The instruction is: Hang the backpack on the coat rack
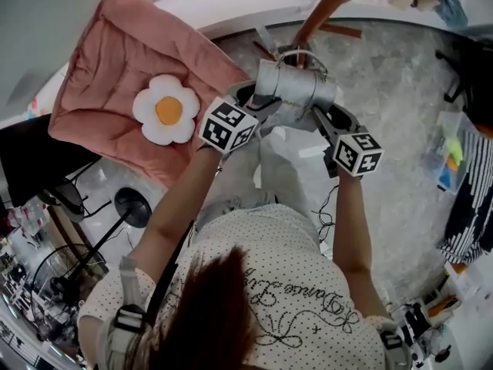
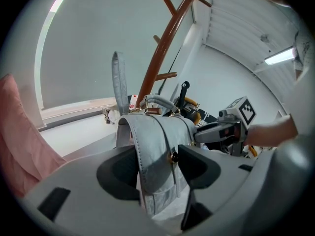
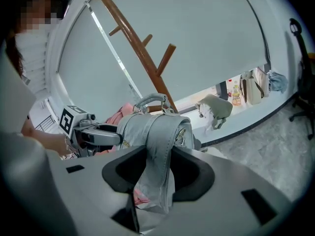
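A grey backpack (image 1: 296, 87) hangs between my two grippers, right in front of the brown wooden coat rack (image 1: 323, 10). My left gripper (image 1: 248, 105) is shut on the bag's left side, with a grey strap (image 2: 152, 151) pinched between its jaws. My right gripper (image 1: 327, 118) is shut on the other side, with a folded strap (image 3: 158, 151) in its jaws. The bag's top handle (image 3: 150, 101) lies against the rack's pole (image 3: 140, 45) by a short peg (image 2: 152, 110). Whether it is hooked over the peg I cannot tell. Longer pegs (image 3: 166, 58) stick out higher up.
A pink cushion (image 1: 115, 75) with a white flower pillow (image 1: 164, 109) lies at the left. A fan (image 1: 54, 276) and a black stand (image 1: 131, 205) crowd the lower left floor. Bags (image 3: 216, 107) sit on the window ledge. An office chair (image 3: 301, 58) stands at the right.
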A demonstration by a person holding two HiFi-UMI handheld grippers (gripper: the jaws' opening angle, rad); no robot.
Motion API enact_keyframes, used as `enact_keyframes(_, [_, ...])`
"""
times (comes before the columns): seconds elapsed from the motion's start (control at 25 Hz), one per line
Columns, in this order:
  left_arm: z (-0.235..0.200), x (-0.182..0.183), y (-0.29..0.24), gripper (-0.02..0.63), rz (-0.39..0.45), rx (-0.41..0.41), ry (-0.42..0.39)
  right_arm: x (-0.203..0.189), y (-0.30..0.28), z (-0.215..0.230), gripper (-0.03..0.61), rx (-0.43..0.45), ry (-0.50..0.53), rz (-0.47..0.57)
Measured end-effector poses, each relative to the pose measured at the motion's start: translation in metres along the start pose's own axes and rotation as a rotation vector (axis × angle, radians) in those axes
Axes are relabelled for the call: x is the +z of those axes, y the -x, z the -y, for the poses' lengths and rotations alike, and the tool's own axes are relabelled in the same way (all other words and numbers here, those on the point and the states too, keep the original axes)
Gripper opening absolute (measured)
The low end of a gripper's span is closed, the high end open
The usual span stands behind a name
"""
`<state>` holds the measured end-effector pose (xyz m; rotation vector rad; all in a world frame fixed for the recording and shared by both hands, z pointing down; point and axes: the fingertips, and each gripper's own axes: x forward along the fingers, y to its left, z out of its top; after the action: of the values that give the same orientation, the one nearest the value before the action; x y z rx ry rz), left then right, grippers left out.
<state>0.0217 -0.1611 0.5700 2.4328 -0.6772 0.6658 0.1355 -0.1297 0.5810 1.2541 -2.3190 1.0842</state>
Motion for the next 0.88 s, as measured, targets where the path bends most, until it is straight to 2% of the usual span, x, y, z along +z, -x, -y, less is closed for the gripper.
enact_keyframes(0.48, [-0.018,-0.020,-0.020,0.235,-0.050,0.019,0.042,-0.012,-0.020,0.015,0.161,-0.037,0.017,-0.031])
enact_keyframes(0.88, [-0.027,-0.035,-0.031,0.235,-0.090,0.027,0.062,-0.025,-0.033,0.024,0.163,-0.051,-0.021,-0.043])
